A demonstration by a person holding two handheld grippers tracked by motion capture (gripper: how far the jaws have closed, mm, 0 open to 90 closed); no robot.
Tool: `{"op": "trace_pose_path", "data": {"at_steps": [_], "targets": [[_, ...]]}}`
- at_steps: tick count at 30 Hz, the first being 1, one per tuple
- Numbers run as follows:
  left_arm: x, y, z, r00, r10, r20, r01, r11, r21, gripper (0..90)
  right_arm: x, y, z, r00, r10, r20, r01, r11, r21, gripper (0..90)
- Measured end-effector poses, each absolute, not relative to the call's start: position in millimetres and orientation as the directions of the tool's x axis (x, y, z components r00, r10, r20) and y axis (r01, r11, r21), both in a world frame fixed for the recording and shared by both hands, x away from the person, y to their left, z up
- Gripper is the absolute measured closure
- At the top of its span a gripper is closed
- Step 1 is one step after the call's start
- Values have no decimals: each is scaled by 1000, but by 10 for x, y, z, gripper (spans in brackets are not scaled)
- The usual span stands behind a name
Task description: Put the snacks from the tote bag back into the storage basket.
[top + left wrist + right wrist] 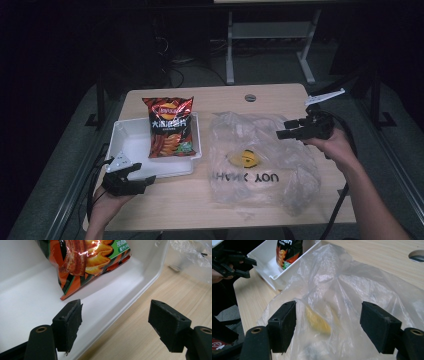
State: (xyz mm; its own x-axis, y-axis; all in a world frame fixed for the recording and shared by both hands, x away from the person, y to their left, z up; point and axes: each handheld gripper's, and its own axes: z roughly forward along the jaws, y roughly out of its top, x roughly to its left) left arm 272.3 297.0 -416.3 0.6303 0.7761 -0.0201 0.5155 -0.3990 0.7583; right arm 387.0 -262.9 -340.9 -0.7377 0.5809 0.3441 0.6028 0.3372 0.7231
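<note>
Spreading across the right half of the worktop [165, 205], the bag [260, 160] is the largest thing here and the likeliest to give trouble. It lies flat and crumpled, clear plastic with printed letters near its front edge, and a yellow patch [243, 158] shows on or through it. The film looks thin and slack, so a pinch may catch one layer alone and drag the whole bag sideways, or slip off as it lifts. Its left edge lies just beside the tray [129, 145], so a dragged bag could ride up against that wall.

That white tray sits at the left, with the chips [170, 127] in it, their top propped on the far rim. A knock to the tray could tip the packet flat or out.

Right tongs [289, 130] hover over the bag's far right part, jaws released and wide, nothing between them; in the right gripper view the film lies below the gap [328, 322]. Closing too high would grip air.

Left tongs [137, 175] hang at the tray's near corner, also released and empty. In the left gripper view one jaw sits over the tray floor and the other over bare wood [117, 322], straddling the rim, so a careless close could clamp the wall instead of the chips [85, 260].
</note>
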Motion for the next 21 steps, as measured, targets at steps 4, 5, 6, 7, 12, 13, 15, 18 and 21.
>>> {"op": "trace_pose_path", "data": {"at_steps": [4, 5, 6, 7, 12, 13, 15, 18, 21], "targets": [[2723, 2969, -4162, 631, 776, -20, 516, -399, 758, 266, 3825, -2686, -3450, -735, 583, 345, 604, 333, 724, 284], [2722, 2968, -4163, 632, 775, -20, 515, -401, 758, 266, 3813, -2700, -3459, -734, 585, 346, 605, 330, 725, 284], [2722, 2967, -4164, 632, 775, -20, 515, -401, 757, 266, 3798, -2717, -3472, -731, 586, 348, 608, 328, 723, 283], [2722, 2966, -4165, 633, 774, -20, 516, -402, 757, 265, 3790, -2729, -3481, -732, 586, 347, 607, 329, 724, 283], [2725, 2956, -4172, 634, 773, -22, 516, -402, 756, 265, 3733, -2809, -3535, -725, 592, 351, 612, 321, 723, 279], [2724, 2954, -4171, 634, 773, -22, 517, -402, 756, 265, 3723, -2825, -3547, -724, 594, 351, 613, 320, 723, 279], [2725, 2951, -4172, 636, 772, -22, 515, -403, 756, 265, 3690, -2871, -3587, -716, 601, 356, 621, 314, 719, 277], [2725, 2947, -4178, 636, 771, -24, 517, -403, 756, 265, 3655, -2911, -3628, -711, 604, 361, 625, 307, 717, 277], [2723, 2948, -4176, 638, 770, -24, 516, -404, 755, 265, 3630, -2935, -3655, -708, 605, 365, 629, 303, 716, 277]]}}
